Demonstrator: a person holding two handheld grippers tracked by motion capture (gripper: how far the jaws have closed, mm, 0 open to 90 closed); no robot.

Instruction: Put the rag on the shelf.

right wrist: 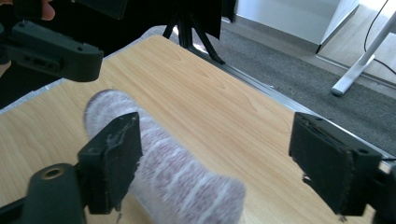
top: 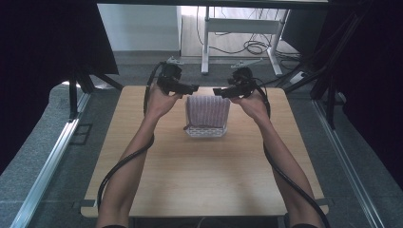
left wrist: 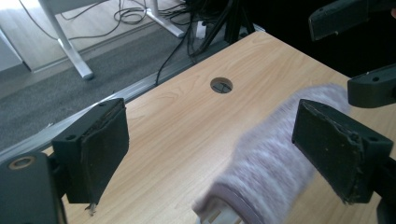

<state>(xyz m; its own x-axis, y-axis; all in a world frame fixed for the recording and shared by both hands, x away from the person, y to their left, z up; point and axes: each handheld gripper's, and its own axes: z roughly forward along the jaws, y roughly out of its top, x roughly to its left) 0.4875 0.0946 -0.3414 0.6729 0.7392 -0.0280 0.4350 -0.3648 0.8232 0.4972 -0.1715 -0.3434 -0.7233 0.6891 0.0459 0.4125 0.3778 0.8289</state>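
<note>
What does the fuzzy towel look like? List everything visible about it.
The fuzzy pale purple-and-white striped towel looks soft and knitted. It hangs folded over the top of a small white wire-like rack, covering most of it and forming a rounded ridge in both gripper views. It sits toward the far middle of the light wooden table. The left claw and right claw hover open at its upper corners; no contact is visible.

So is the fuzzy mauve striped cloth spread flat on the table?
No. The fuzzy mauve striped cloth is draped over the white slotted rack, hanging down its side.
</note>
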